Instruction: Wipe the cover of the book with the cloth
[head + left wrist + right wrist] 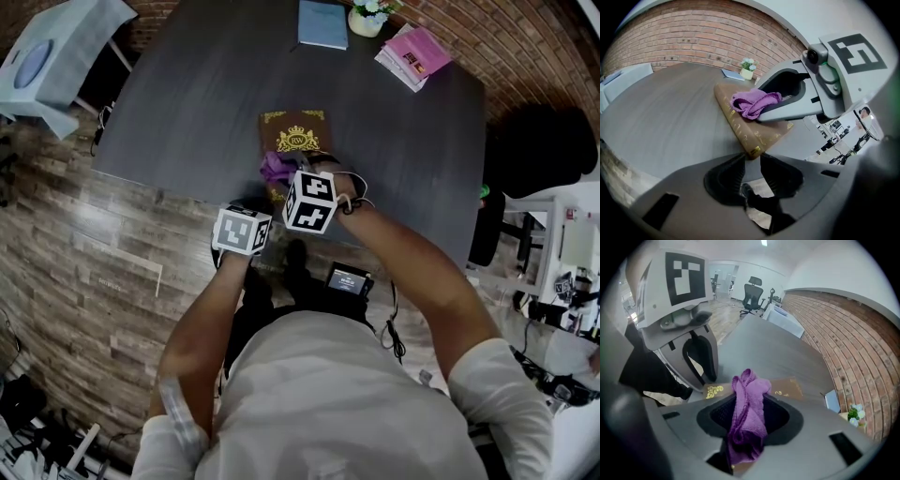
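There are two claws and both work at the near edge of the dark grey surface (206,94). On it lies one brown book (295,131) with gold ornaments on the cover, flat and close to the person. The right claw (750,404) holds one purple cloth (754,103). The cloth is squeezed between its two jaws, and a bunched end of it rests on the near half of the cover. The left claw (753,158) stands at the near corner of the book. Its two jaws are apart by only a narrow gap and nothing is between the pads. The corner of the book sits just in front of the tips, and I cannot tell if it touches them. At the far edge of the surface, well apart from the book, there are one blue notebook (322,23), one small pot of flowers (367,17) and one pile of pink booklets (414,54).
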Available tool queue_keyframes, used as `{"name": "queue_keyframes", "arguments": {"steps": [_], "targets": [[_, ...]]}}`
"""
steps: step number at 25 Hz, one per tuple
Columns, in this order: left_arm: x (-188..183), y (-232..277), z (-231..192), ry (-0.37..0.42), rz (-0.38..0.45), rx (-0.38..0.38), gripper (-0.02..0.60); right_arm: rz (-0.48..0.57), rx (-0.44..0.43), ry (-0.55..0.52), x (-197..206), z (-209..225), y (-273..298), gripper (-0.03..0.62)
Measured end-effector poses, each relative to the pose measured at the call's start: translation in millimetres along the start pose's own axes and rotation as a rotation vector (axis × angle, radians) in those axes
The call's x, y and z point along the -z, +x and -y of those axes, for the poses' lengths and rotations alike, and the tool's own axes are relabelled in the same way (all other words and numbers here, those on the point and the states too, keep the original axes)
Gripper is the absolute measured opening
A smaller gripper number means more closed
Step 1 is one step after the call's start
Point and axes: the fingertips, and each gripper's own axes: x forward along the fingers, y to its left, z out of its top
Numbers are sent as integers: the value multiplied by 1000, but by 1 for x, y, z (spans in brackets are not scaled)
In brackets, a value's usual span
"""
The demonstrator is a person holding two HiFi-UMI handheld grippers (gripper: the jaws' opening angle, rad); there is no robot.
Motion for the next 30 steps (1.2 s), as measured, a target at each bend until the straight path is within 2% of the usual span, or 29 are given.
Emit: {"name": "queue_keyframes", "arguments": {"steps": [11, 19, 23, 30], "targets": [[0, 1, 0, -9, 2, -3, 112, 23, -37, 10, -1, -28, -12, 156], [-2, 1, 1, -5, 8, -6, 112, 39, -105, 21, 0, -48, -21, 156], [-1, 0, 0, -3, 6, -7, 114, 59, -165, 46, 0, -58, -28, 156], [1, -3, -1, -21, 26, 5, 115, 109, -327, 144, -4, -80, -50, 156]]}}
